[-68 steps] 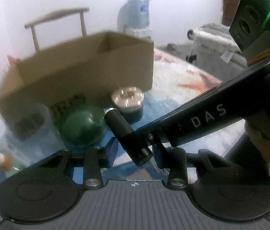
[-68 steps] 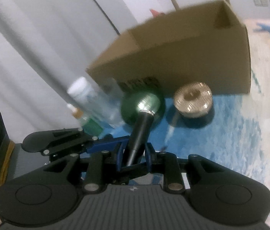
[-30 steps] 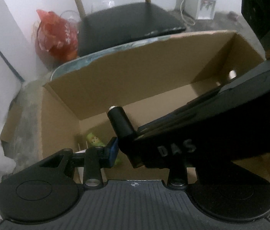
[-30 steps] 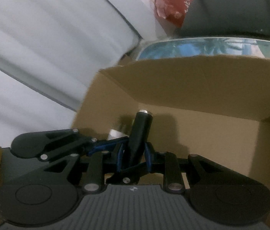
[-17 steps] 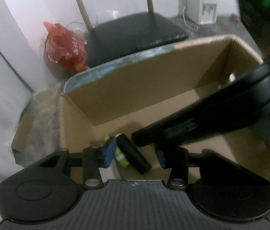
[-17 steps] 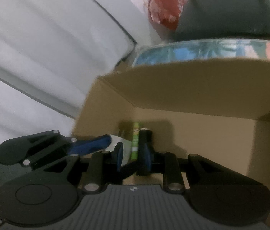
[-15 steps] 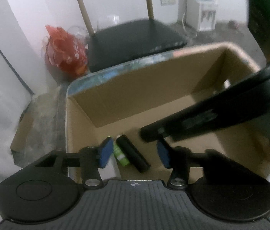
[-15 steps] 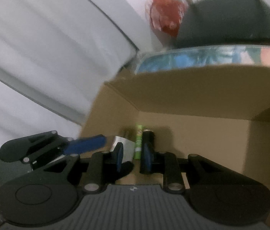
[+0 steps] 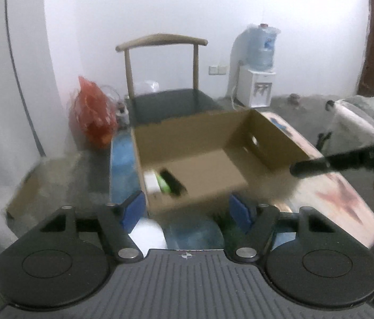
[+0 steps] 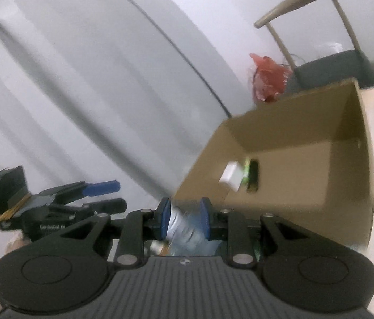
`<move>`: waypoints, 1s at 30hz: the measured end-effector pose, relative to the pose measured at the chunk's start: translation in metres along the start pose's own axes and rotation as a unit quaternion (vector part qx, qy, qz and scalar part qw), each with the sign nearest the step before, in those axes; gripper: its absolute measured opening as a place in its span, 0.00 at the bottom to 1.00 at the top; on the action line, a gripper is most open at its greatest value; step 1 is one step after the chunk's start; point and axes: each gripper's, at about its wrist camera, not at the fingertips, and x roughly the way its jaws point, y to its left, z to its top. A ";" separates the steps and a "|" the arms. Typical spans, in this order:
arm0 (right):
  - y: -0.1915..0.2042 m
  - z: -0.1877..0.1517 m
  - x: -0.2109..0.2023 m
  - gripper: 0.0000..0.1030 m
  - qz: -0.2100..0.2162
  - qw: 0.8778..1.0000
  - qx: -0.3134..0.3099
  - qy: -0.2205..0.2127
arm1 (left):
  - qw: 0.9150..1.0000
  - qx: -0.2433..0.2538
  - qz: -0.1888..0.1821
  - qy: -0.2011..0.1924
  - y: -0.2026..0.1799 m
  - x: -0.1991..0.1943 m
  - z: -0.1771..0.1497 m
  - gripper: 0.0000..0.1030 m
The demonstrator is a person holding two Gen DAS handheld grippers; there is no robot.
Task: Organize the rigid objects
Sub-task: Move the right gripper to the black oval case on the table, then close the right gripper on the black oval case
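Note:
An open cardboard box (image 9: 266,143) stands on the patterned table; it also shows in the right wrist view (image 10: 346,186). Inside at its left end lie a black cylinder (image 9: 173,183), a green item (image 9: 162,183) and a white box (image 9: 151,182); the same three show in the right wrist view, the black cylinder (image 10: 253,176) furthest right. My left gripper (image 9: 185,210) is open and empty, in front of the box. My right gripper (image 10: 184,218) is open, with a clear plastic bottle (image 10: 184,228) seen between its blue pads (image 10: 164,220), blurred.
A wooden chair (image 9: 165,85) stands behind the box, a red bag (image 9: 91,117) on the floor left of it, a water dispenser (image 9: 257,79) at the back right. A white cap (image 9: 147,234) and something green (image 9: 229,231) lie under my left gripper. White curtains (image 10: 80,79) hang left.
Both grippers have pulled back out of the box and up. The black cylinder that the right gripper held now lies in the box beside the green item. Both sets of jaws opened wider.

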 end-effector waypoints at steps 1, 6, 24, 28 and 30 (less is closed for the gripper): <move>0.003 -0.014 0.001 0.26 0.002 1.000 -0.003 0.005 | 1.000 -0.010 -0.009 0.005 0.001 0.000 -0.014 0.68; 0.006 -0.068 0.042 0.26 -0.016 0.999 0.001 0.049 | 0.998 -0.025 -0.033 0.043 0.001 0.015 -0.069 0.68; -0.002 -0.120 0.128 0.25 -0.099 0.987 -0.004 0.127 | 0.996 0.041 -0.015 0.078 -0.009 0.073 -0.147 0.55; 0.002 -0.122 0.130 0.25 -0.098 0.987 -0.011 0.126 | 0.997 0.039 -0.025 0.069 -0.008 0.071 -0.148 0.48; 0.003 -0.122 0.133 0.25 -0.093 0.987 -0.012 0.128 | 0.997 0.037 -0.034 0.065 -0.007 0.069 -0.149 0.41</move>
